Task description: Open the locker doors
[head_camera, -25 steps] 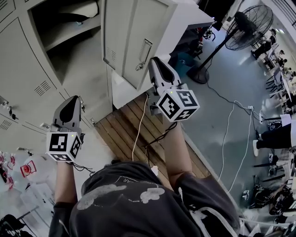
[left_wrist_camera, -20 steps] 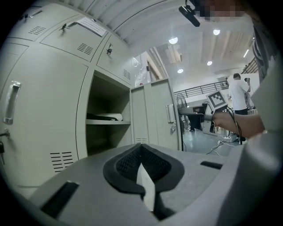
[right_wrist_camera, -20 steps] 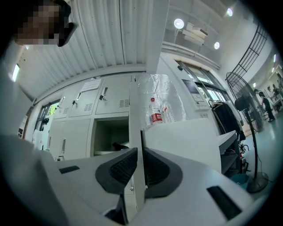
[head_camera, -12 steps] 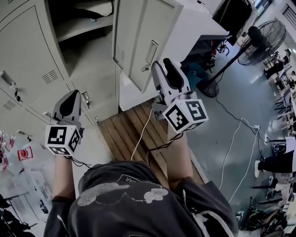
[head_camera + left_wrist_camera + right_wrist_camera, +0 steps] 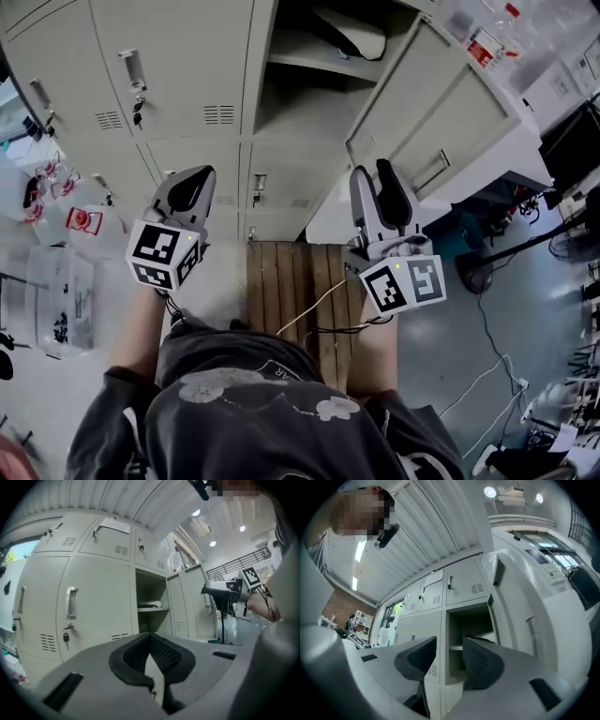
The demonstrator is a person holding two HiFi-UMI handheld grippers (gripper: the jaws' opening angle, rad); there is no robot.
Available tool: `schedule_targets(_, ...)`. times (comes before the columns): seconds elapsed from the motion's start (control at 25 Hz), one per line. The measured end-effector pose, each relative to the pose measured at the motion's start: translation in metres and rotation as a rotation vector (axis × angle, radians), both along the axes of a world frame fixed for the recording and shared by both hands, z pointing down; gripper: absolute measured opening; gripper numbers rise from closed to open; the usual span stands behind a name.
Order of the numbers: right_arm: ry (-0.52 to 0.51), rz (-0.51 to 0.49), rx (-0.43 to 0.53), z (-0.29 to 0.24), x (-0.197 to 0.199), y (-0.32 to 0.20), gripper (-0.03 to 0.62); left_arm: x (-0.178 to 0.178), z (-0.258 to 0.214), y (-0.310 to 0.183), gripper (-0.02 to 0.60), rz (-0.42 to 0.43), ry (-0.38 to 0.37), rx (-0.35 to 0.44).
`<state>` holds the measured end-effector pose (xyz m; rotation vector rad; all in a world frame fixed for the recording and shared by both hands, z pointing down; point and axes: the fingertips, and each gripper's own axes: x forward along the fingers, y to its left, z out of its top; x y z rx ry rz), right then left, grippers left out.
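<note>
Here, the open locker door [image 5: 441,122] stands at upper right and a closed door [image 5: 178,66] at upper left. The left tongs [image 5: 190,187] are pressed together; the right tongs [image 5: 380,192] are spread, having just been opening, with nothing between them.

A brown slatted wooden pallet [image 5: 291,286] lies on the smooth grey floor [image 5: 441,347], with a black pedestal fan [image 5: 476,272] at right. Overhead, round lamps [image 5: 490,491] light a white ribbed ceiling [image 5: 440,522]; a red brick wall [image 5: 340,606] stands far left.

Closed locker door [image 5: 178,66] at left, open compartment [image 5: 305,112] just right of it, shelf [image 5: 319,64] inside, swung-open door [image 5: 436,127] on its right, wooden platform [image 5: 291,291] on the floor before the lockers.
</note>
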<state>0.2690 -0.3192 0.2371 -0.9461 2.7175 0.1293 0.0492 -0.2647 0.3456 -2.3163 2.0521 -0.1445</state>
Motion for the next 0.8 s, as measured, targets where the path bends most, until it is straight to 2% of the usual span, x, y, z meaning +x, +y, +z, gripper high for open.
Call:
schedule_targets(0.16,-0.004,-0.107,-0.056,0.016,-0.052,-0.002,0.206,-0.041,0.006,0.024,0.009,-0.085,0.009,-0.010)
schedule_targets(0.28,0.001,-0.176,-0.086,0.021,-0.095,-0.002,0.242,-0.075,0.010,0.045,0.009,-0.147,0.015,-0.016)
schedule_targets(0.36,-0.009,-0.226,-0.094,0.022,-0.127,0.003,0.275,-0.100,0.011,0.059,0.009,-0.186,0.016,-0.016)
schedule_targets(0.52,-0.021,-0.304,-0.109,0.024,-0.201,0.017,0.302,-0.154,0.010,0.090,0.009,-0.247,0.016,-0.012)
schedule_targets(0.64,-0.005,-0.350,-0.112,0.027,-0.263,0.029,0.308,-0.198,0.010,0.111,0.009,-0.280,0.042,-0.001)
schedule_targets(0.8,0.025,-0.369,-0.121,0.027,-0.339,0.043,0.308,-0.254,0.011,0.126,0.009,-0.278,0.066,-0.011)
